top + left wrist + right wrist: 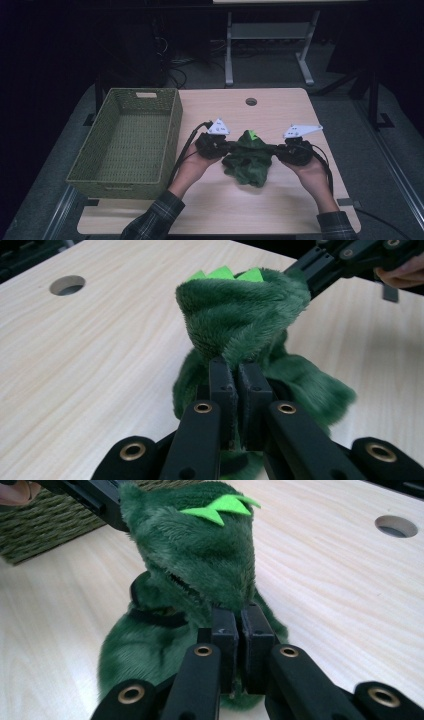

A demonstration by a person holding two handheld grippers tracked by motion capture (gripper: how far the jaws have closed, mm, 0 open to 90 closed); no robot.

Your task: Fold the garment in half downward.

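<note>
Dark green plush garment (pixel 248 160), fuzzy fleece, bright green felt spikes (pixel 253 134) on top edge. Bunched and crumpled, stretched between two sides, upper part lifted, lower folds drooping onto light wood tabletop. Sits at table centre, just right of woven basket, apart from it. In left gripper view (pixel 240 320): twisted fleece column, three lime triangles at top rim. In right gripper view (pixel 200 545): zigzag lime felt across upper fold, dark strap or seam loop on lower left, bulk pooled below on table.
</note>
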